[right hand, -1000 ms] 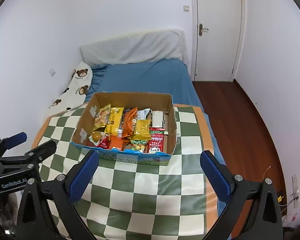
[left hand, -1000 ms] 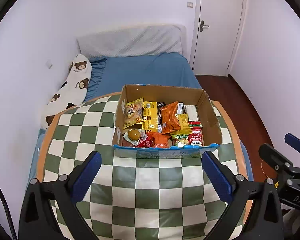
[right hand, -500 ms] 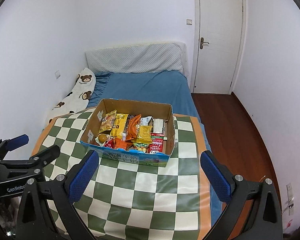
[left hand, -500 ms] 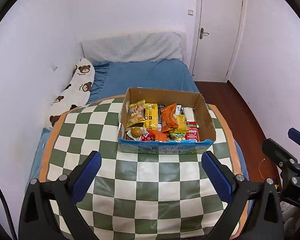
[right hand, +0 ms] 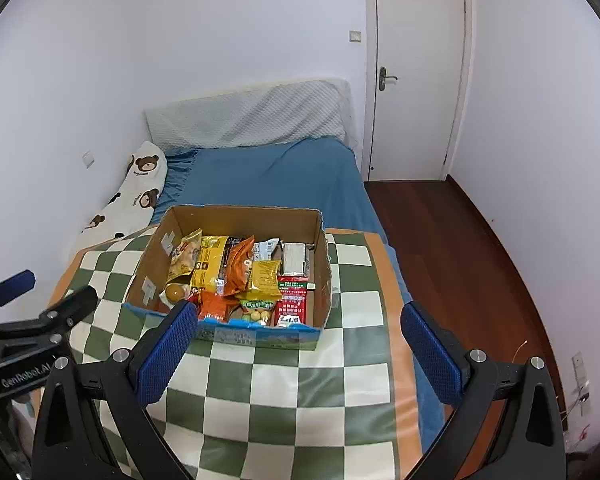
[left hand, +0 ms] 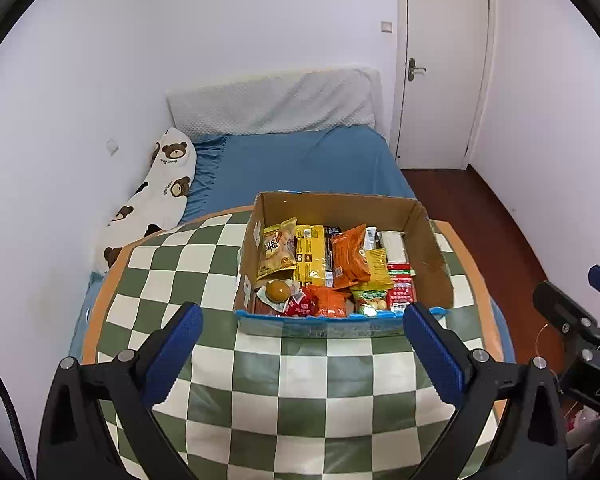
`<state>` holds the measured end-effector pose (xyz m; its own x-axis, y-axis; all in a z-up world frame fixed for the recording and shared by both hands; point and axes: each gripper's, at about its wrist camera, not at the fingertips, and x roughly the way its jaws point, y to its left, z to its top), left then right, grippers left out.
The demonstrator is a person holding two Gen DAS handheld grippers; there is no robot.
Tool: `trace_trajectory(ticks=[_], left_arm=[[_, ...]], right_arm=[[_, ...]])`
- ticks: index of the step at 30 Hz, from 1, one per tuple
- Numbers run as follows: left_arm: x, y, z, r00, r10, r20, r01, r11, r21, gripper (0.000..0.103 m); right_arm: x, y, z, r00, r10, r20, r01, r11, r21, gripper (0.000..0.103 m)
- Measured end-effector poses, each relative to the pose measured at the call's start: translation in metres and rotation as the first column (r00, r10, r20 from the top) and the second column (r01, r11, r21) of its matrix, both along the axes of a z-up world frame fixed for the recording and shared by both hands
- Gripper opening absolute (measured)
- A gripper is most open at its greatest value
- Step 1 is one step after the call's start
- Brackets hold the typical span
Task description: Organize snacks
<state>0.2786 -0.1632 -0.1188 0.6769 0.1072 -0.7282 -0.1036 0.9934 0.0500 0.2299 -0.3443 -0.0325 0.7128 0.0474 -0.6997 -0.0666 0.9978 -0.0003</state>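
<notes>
A cardboard box [left hand: 436, 256] with a blue front edge stands on the checkered table [left hand: 300, 392], also in the right wrist view [right hand: 324, 264]. It holds several snack packets: yellow, orange and red bags [left hand: 350, 256] and a brown egg-like snack [left hand: 278, 290]. My left gripper [left hand: 302, 350] is open and empty, hovering above the table in front of the box. My right gripper [right hand: 300, 354] is open and empty, also in front of the box, to the right of the left one.
A bed with a blue sheet [left hand: 300, 160] lies behind the table, with a bear-print pillow [left hand: 156, 196] at its left. A white door [left hand: 440, 64] and wooden floor [right hand: 452, 240] are at the right. The table's orange edge [right hand: 400, 340] runs along the right.
Both grippers first rose and pulled back from the box, then came closer again, so the box looks larger than half a second ago. Both stayed open and empty.
</notes>
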Motion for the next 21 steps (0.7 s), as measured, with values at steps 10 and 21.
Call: trace_trajectory(ticks=[10, 21], left_arm=[[0.046, 0.0, -0.038, 0.997, 0.015, -0.07, -0.014, 1.0, 0.008, 0.103], [0.067, 0.005, -0.064, 0.991, 0.02, -0.13, -0.021, 1.0, -0.009, 0.103]], right_arm=[[0.049, -0.001, -0.042, 0.997, -0.059, -0.051, 0.059, 0.998, -0.015, 0.103], [0.07, -0.003, -0.08, 0.989, -0.095, -0.116, 0.092, 0.995, -0.028, 0.103]])
